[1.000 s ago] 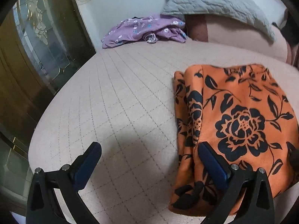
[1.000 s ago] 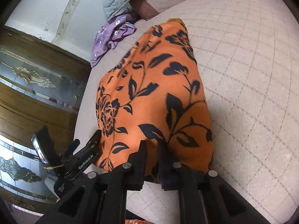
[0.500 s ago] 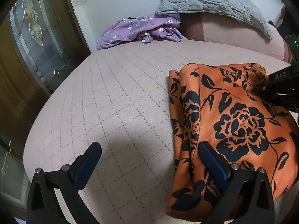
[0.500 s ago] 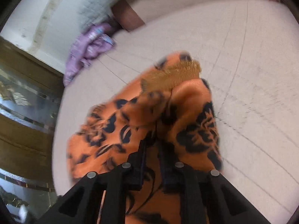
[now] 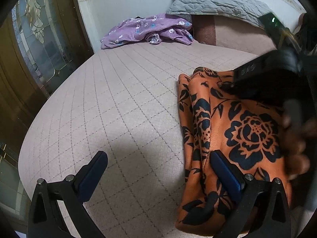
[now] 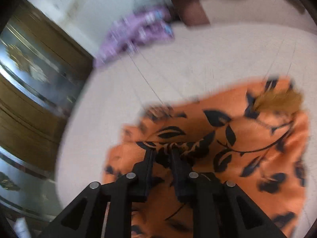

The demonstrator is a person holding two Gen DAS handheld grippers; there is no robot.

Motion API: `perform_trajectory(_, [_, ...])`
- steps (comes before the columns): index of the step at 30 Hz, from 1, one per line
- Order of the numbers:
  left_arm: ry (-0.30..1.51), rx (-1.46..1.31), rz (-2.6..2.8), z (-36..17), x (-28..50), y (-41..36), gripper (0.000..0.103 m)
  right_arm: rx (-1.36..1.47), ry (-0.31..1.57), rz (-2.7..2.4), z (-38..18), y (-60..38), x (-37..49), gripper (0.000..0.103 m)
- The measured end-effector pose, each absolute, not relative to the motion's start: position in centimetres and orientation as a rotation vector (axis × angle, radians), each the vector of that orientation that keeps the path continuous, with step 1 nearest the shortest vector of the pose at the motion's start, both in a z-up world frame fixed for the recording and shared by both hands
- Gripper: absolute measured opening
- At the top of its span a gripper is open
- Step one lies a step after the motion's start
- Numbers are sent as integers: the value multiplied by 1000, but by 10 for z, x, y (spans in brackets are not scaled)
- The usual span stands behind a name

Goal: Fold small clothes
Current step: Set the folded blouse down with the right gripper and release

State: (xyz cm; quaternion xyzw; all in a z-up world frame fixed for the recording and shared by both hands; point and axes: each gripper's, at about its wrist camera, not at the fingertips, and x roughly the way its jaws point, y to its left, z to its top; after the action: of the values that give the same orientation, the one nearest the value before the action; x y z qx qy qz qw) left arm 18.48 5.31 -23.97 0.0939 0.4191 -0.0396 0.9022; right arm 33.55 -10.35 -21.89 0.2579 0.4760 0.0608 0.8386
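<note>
— Where is the orange floral garment (image 5: 233, 138)?

— On the bed (image 5: 122, 103), folded over itself near the bed's front edge, well apart from the purple flowered garment (image 5: 146, 29) bunched at the far edge by the wall.

— And the right gripper (image 6: 163, 148)?

— Its own camera, though blurred, shows the two fingers (image 6: 147, 158) close together with a bunched pleat of the orange cloth between the tips. The jaws have just been opening a little; whether the pads press the cloth at this instant I cannot tell.

— Does the left wrist view add anything?

— It shows that gripper from outside: a dark blurred body over the garment's far part, with the person's hand (image 5: 295, 138) wrapped round the handle. Its fingertips are hidden there.

— The left gripper (image 5: 158, 166)?

— Spread wide, holding nothing. One blue pad (image 5: 225, 174) lies over the garment's near fold, the other above bare bedspread. Only this view shows the grey quilted pillow (image 5: 216, 2) sharply; the right wrist view does not show the left gripper.
</note>
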Motion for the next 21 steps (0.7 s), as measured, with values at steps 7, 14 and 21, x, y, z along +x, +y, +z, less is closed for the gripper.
perform_trajectory(7, [864, 188, -88, -240, 185, 54, 103, 525, 958, 128, -217, -102, 330, 22])
perform_trajectory(14, [857, 189, -87, -241, 183, 54, 103, 566, 912, 131, -186, -131, 266, 22])
perform_trajectory(21, [852, 193, -67, -241, 180, 51, 103, 482, 907, 89, -171, -156, 181, 23])
